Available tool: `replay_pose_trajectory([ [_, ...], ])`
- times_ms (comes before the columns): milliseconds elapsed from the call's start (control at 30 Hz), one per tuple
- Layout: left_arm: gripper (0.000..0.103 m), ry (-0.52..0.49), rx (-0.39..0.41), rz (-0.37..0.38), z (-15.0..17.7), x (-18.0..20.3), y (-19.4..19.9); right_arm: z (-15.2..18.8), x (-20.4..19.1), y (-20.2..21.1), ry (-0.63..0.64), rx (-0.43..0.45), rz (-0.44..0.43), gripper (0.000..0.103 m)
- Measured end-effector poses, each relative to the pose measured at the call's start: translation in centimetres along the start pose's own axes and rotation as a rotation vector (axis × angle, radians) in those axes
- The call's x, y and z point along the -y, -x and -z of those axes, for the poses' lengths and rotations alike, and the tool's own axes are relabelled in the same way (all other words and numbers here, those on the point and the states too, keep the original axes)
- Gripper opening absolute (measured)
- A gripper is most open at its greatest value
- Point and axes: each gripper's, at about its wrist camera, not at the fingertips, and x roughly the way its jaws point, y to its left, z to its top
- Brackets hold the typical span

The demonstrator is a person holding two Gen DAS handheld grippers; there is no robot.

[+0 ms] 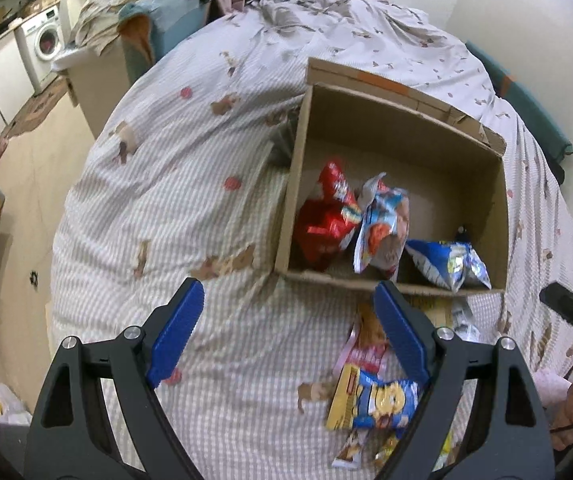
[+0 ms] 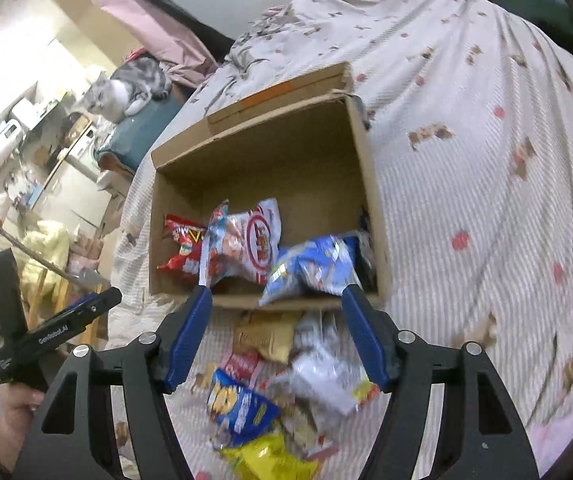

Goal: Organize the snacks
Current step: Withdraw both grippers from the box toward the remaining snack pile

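Observation:
An open cardboard box (image 1: 406,148) (image 2: 270,156) sits on a bed. Inside it lie a red snack bag (image 1: 326,220) (image 2: 182,248), a white and red bag (image 1: 382,228) (image 2: 250,240) and a blue and silver bag (image 1: 450,264) (image 2: 310,268). In front of the box a heap of loose snack packets (image 1: 374,396) (image 2: 278,384) lies on the cover, with a blue and yellow packet (image 1: 378,400) (image 2: 238,404) among them. My left gripper (image 1: 286,300) hovers open over the cover, left of the heap. My right gripper (image 2: 274,300) hangs open above the heap, nothing between its blue pads (image 2: 190,332).
The bed wears a striped, patterned cover (image 1: 190,184) (image 2: 466,184). A cat (image 2: 126,88) lies on a teal seat beyond the bed. A washing machine (image 1: 44,40) and cluttered floor lie to the left. The other gripper and a hand (image 2: 26,344) show at the left edge.

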Motion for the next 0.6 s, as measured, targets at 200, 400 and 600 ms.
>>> replay_pose_trajectory([
  [200,0.085,0.014,-0.048,0.005,2.2,-0.6,0.3,2.9,0.7,1.3,-0.025,-0.029,0.024,0.070],
  [400,0.085,-0.025,-0.111,0.011,4.2,0.2,-0.6,4.7,1.4,1.3,-0.059,-0.062,0.054,0.070],
  [600,0.085,-0.083,-0.246,0.073,6.5,2.8,-3.6,6.2,2.0,1.0,-0.079,-0.101,0.082,0.070],
])
